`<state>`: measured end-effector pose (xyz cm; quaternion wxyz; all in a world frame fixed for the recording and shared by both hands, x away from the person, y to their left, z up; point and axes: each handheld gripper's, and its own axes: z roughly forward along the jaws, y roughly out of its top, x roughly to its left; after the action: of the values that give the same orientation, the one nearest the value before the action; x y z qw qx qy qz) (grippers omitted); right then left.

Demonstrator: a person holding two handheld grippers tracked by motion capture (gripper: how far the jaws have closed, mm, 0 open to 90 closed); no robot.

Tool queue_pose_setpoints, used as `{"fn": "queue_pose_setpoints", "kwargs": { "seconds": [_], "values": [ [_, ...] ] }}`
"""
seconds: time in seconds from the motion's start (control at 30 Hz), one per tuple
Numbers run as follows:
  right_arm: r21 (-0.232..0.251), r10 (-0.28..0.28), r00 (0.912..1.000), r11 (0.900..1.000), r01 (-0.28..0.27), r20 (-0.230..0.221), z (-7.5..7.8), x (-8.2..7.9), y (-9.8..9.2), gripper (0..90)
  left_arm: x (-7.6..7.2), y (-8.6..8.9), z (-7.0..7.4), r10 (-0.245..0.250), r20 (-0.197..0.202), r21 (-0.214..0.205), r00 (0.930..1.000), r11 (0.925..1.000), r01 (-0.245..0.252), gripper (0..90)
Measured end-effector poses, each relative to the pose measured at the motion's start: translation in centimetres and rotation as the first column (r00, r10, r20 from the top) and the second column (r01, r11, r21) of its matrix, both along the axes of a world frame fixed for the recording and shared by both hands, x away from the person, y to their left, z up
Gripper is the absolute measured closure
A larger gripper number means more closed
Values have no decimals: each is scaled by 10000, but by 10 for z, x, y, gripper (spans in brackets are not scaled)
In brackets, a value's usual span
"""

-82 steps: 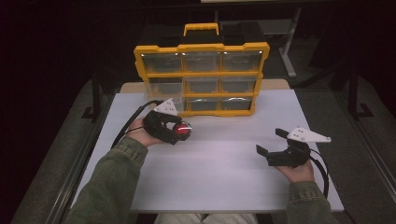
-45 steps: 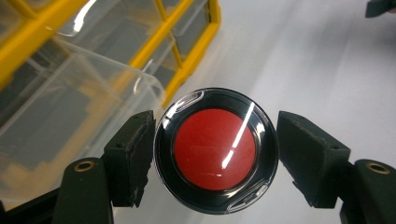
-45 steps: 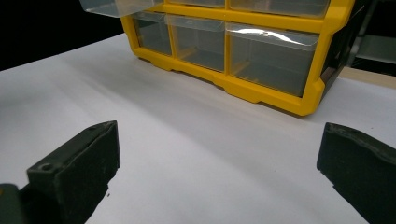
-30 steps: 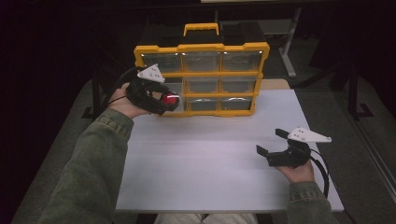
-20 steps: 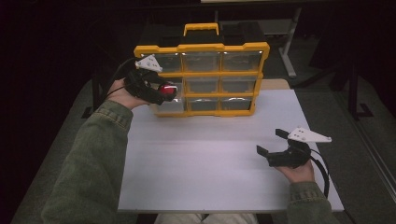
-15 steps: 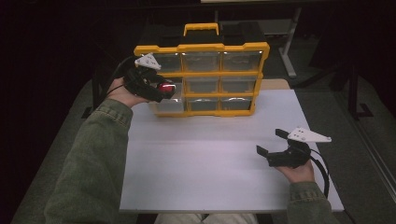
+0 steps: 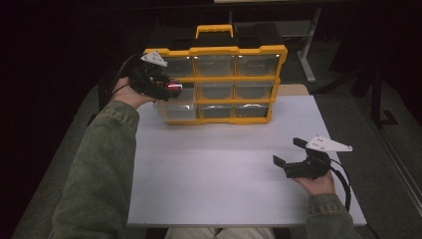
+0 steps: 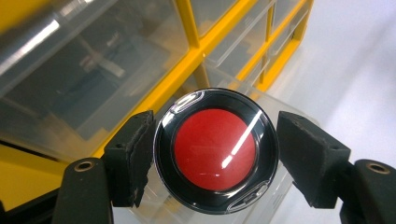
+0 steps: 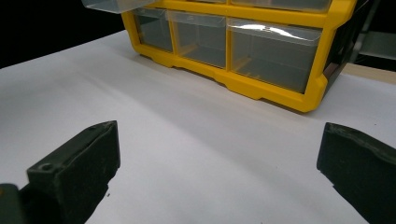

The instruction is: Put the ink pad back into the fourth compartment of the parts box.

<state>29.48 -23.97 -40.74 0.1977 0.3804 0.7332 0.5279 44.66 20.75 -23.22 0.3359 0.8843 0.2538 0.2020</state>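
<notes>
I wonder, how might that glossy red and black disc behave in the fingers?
The disc looks glossy, so probably slippery. The right finger seems to stand off its round rim, so it may slip out. Released on edge, it would likely roll.

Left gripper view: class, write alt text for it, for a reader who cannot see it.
A round red disc with a glossy black rim sits between the left gripper's two black jaws; the left jaw touches its rim, the right stands slightly off. Behind it are the clear drawers of a yellow organiser, one pulled-out drawer just beneath the disc.
</notes>
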Motion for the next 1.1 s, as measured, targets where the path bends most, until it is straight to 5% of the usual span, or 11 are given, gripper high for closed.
{"fn": "queue_pose_setpoints", "kwargs": {
  "seconds": [0.2, 0.43, 0.53, 1.1],
  "values": [
    [-28, 6, 10000, 10000, -6, -21, 0, 1, 0, 0, 1, -10, -7, 128, 314, 635, 9994, 9979, -147, 293],
    [-22, 21, 10000, 10000, -21, -29, 0, 0, 0, 0, -4, -10, 0, 347, 755, 194, 9965, 9992, -363, 176],
    [-8, -25, 10000, 10000, 25, -33, -1, 0, -1, 0, -12, -9, 2, -63, 793, 156, 9968, 9999, 51, 6],
    [110, -93, 10000, 9999, 93, -33, 0, -1, -2, 0, -32, -4, 6, -343, 1090, -597, 9935, 9974, 410, 0]
  ]
}}
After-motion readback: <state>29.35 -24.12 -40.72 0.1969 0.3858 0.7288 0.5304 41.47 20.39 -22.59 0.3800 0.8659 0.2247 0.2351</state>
